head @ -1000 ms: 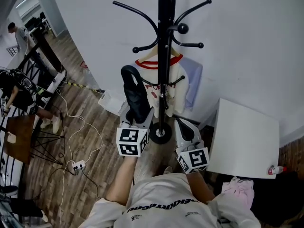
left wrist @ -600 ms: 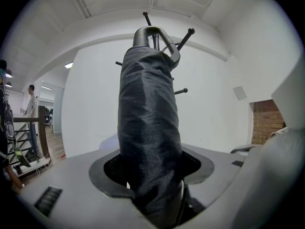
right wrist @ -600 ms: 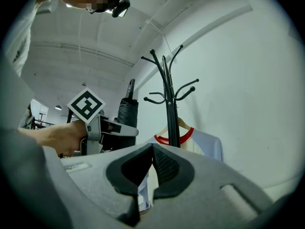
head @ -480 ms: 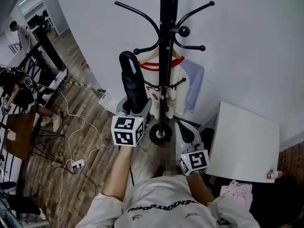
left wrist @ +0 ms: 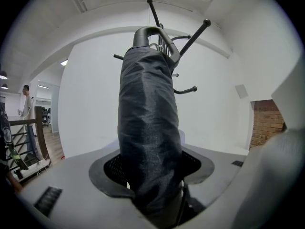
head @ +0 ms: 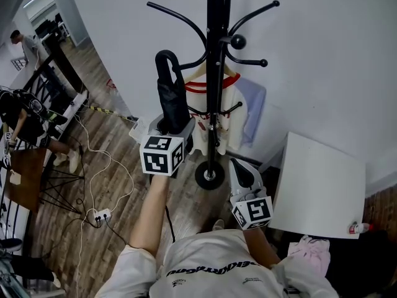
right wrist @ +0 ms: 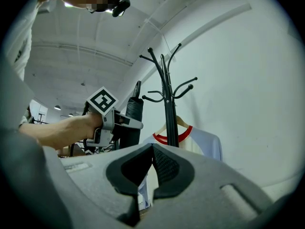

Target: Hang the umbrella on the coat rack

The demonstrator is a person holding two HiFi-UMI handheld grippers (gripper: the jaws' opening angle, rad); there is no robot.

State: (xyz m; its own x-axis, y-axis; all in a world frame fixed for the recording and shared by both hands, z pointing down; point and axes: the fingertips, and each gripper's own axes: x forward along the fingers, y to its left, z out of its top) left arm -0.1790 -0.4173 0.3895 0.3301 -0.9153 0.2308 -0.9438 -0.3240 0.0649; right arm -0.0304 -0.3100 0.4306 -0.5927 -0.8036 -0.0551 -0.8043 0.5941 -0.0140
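One umbrella (head: 172, 98), black and folded, is gripped low on its body by the left gripper (head: 170, 132), whose jaws are pressed against the fabric from both sides. In the left gripper view the umbrella (left wrist: 147, 137) is seen rising straight out from between the jaws of the left gripper (left wrist: 150, 175). Its long axis is held upright, with the looped handle at the top and the lower end down in the grip. The handle is brought close to the left-hand arms of the one coat rack (head: 214, 73); whether it touches a hook cannot be told. One shirt (head: 232, 104) on a hanger is hung from the rack. Two grippers are counted. The right gripper (head: 242, 169) is kept lower, near the rack's base, its jaws closed together with nothing between them.
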